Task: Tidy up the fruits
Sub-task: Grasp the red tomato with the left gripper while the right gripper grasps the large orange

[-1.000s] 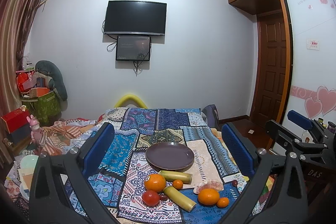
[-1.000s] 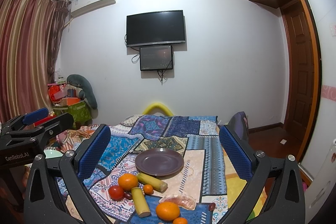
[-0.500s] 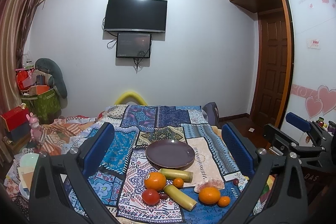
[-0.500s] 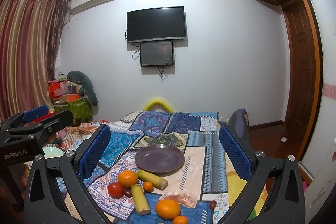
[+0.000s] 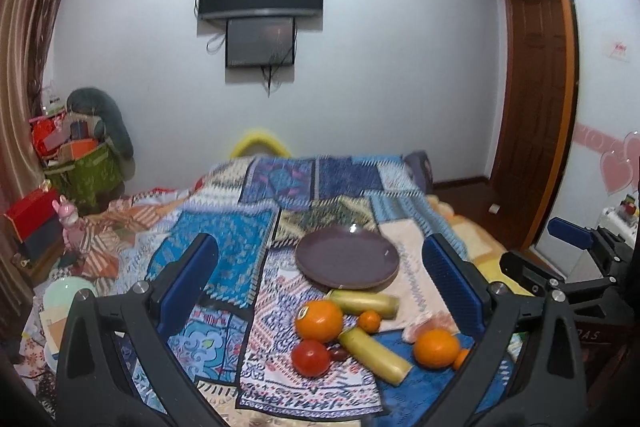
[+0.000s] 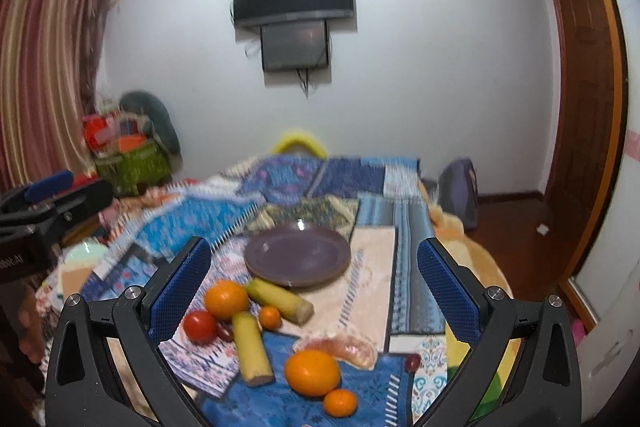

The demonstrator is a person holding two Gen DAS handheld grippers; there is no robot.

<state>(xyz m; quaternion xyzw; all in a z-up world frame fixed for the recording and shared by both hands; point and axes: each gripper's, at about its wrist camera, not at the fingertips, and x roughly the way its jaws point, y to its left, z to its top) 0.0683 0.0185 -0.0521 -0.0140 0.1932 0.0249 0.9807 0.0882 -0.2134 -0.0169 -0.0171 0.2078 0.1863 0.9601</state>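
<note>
A purple plate (image 5: pixel 347 262) (image 6: pixel 297 255) lies bare on a patchwork cloth. In front of it lie two large oranges (image 5: pixel 319 315) (image 6: pixel 312 372), a red tomato (image 5: pixel 311 357) (image 6: pixel 199 326), two yellow-green cane pieces (image 5: pixel 374 349) (image 6: pixel 251 348), small tangerines (image 6: pixel 340 402), a peeled pomelo segment (image 6: pixel 344 346) and dark red dates (image 6: pixel 412 361). My left gripper (image 5: pixel 320 287) is open and empty, above and short of the fruit. My right gripper (image 6: pixel 314 291) is open and empty, also short of the fruit. The right gripper shows at the right edge of the left wrist view (image 5: pixel 576 259).
The cloth covers a table (image 6: pixel 408 227) in a bedroom. Clutter, boxes and a green bag (image 5: pixel 84 175) stand at the left. A pale bowl (image 5: pixel 66 293) sits at the table's left edge. A wooden door (image 5: pixel 536 107) is at the right.
Both grippers have moved forward and tilted down toward the fruit; plate and fruit now appear larger and nearer. Nothing on the table has moved.
</note>
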